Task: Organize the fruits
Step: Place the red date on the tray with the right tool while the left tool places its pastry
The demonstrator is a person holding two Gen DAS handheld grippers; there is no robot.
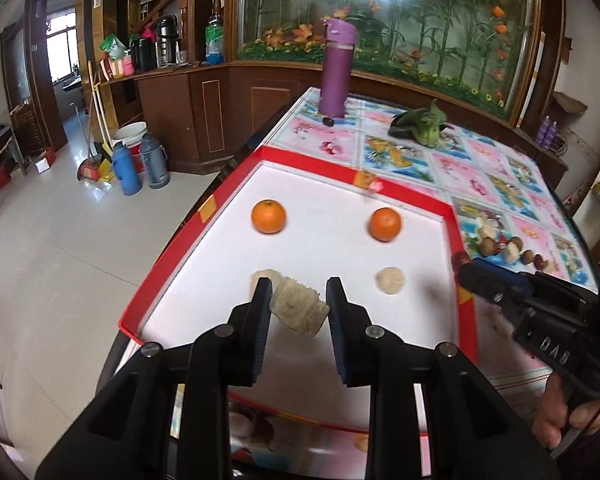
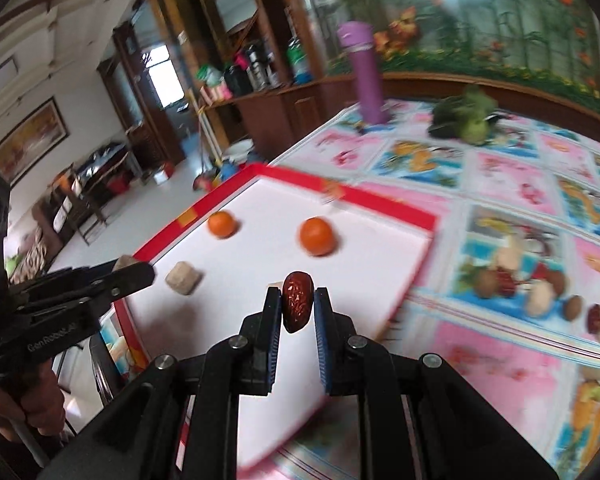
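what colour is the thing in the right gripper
Dark red-brown, a wrinkled date; clearest in the right wrist view.

Two oranges [image 1: 268,216] [image 1: 385,224] and pale chunks [image 1: 390,280] lie spaced on the red-rimmed tray [image 1: 204,216].

- A purple flask [image 1: 336,70] stands upright at the far end of the surface [image 1: 452,168].
- A leafy green vegetable [image 1: 420,124] lies to the right of the flask.
- Two thermos jugs, one blue [image 1: 126,170] and one grey [image 1: 154,162], stand on the floor [image 1: 60,260], left of the flask.
- A white bucket [image 1: 130,132] sits just behind them.
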